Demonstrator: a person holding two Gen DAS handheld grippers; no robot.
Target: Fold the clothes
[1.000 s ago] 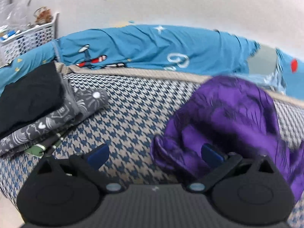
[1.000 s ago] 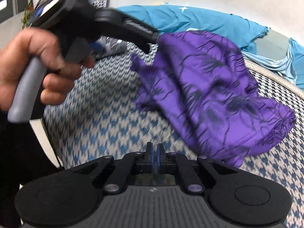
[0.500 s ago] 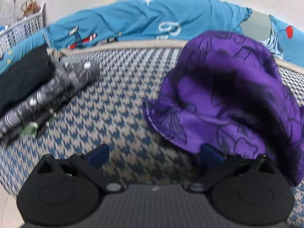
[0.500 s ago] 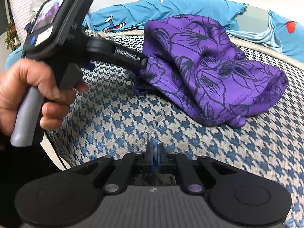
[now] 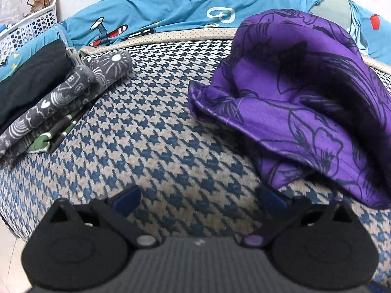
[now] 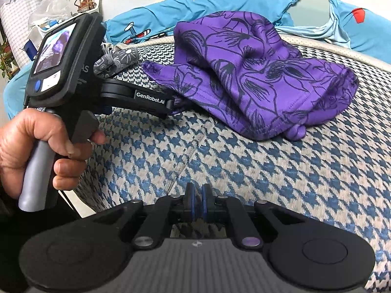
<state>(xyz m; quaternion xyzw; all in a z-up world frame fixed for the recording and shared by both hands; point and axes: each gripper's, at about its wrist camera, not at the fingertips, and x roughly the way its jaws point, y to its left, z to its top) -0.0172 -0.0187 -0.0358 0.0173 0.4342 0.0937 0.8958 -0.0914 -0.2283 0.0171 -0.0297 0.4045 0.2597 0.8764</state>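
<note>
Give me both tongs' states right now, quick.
Left tongs: open, empty, just short of the purple garment.
Right tongs: shut, holding nothing, above the houndstooth cover.

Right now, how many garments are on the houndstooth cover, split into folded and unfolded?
Unfolded: 1, the purple floral garment, lying crumpled.
Folded: at least 3 in the stack at the left edge: a black piece on top, a grey patterned piece under it, a green striped piece at the bottom.
Total: at least 4; the stack may hide more.
</note>
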